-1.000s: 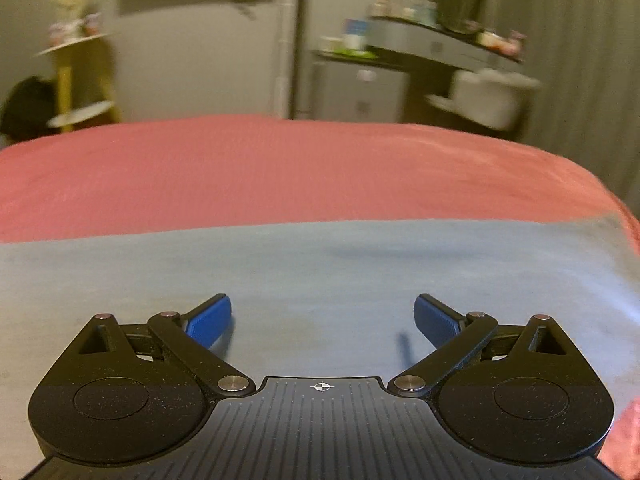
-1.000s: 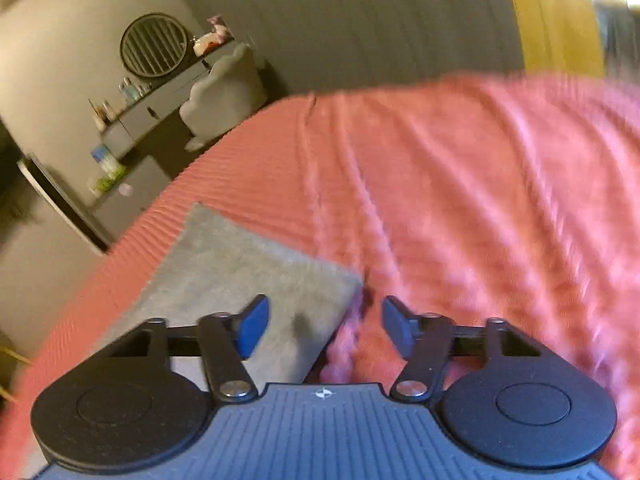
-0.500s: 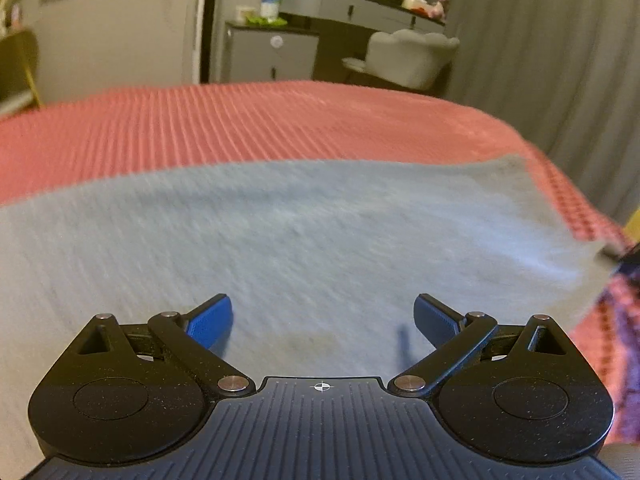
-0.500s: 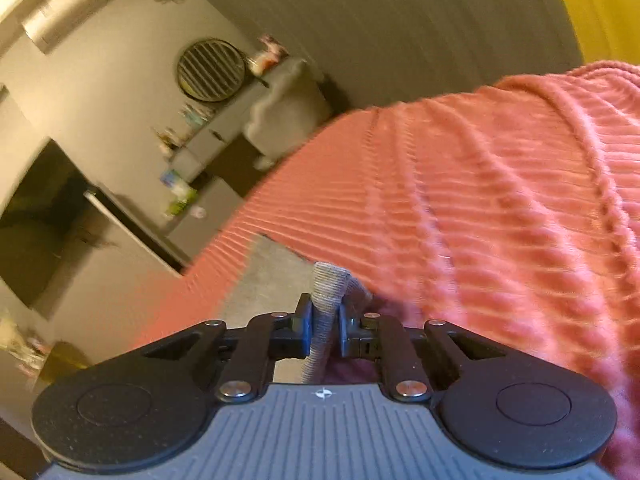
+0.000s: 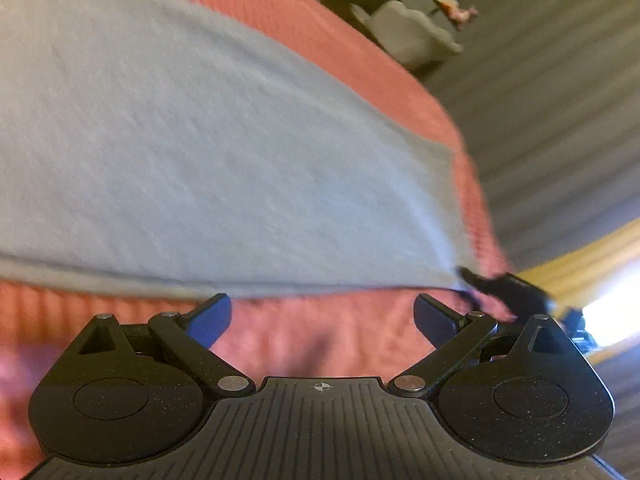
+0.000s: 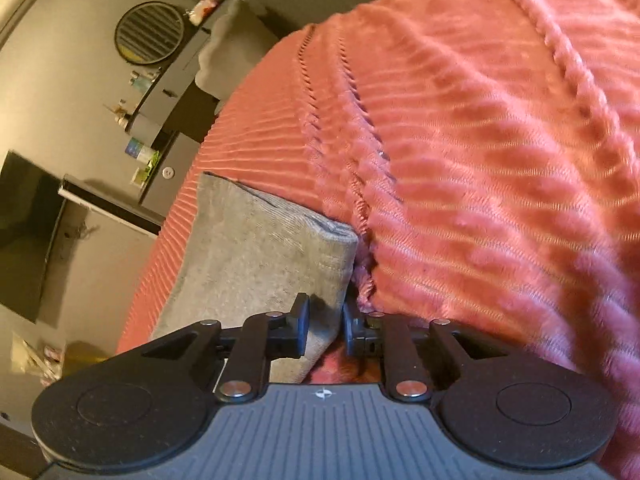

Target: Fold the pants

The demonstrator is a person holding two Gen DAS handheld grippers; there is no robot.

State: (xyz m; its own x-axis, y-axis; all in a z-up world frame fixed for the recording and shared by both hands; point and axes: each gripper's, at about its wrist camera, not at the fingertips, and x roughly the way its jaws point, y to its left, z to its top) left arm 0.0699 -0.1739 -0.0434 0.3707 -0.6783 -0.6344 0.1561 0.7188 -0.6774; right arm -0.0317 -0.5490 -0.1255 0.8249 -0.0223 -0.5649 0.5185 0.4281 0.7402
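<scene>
Grey pants (image 5: 208, 152) lie spread flat on a ribbed coral bedspread (image 5: 320, 332). My left gripper (image 5: 322, 318) is open and empty, just off the near edge of the pants, over the bedspread. My right gripper (image 6: 324, 326) is shut on the hem corner of the pants (image 6: 256, 256) and holds it lifted off the bed. In the left wrist view the right gripper (image 5: 504, 290) shows as a dark blurred shape at the pants' right corner.
The bedspread (image 6: 480, 140) covers the whole bed. Beyond its far edge stand a grey dresser (image 6: 168, 96) with a round mirror (image 6: 150, 32), a white chair (image 5: 416, 36), a dark TV (image 6: 28, 220) and grey curtains (image 5: 560, 80).
The right gripper closed on the pants' corner and now lifts it. The left gripper moved back off the pants to their near edge, staying open.
</scene>
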